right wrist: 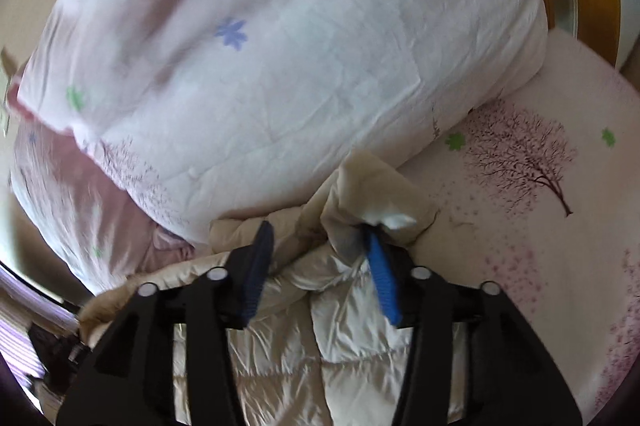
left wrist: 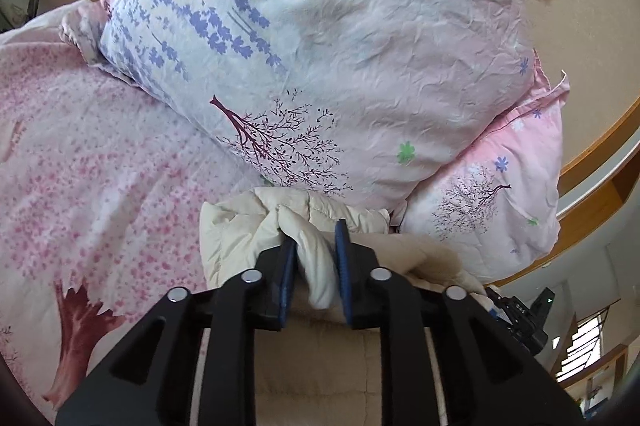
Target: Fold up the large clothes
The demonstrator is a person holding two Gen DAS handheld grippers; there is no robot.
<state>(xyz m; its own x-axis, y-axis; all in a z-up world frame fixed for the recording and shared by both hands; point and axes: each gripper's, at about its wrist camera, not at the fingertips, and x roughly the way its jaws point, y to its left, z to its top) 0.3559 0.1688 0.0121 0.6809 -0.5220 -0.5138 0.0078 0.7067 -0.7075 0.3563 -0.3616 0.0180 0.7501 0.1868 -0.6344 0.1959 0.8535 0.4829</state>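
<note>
Pinching cream jacket [left wrist: 240,238] fold w/ left tongs [left wrist: 316,234], right tongs [right wrist: 318,246] wide, pillows [left wrist: 360,46] touching.

Left hand-held gripper [left wrist: 316,240] clamped, right hand-held gripper [right wrist: 318,238] agape

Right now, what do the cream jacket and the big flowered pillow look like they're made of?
Cream jacket: likely a quilted nylon or polyester shell, going by its satin sheen and puffy stitched panels. Flowered pillow: looks like matte woven cotton, finely creased, printed.
</note>
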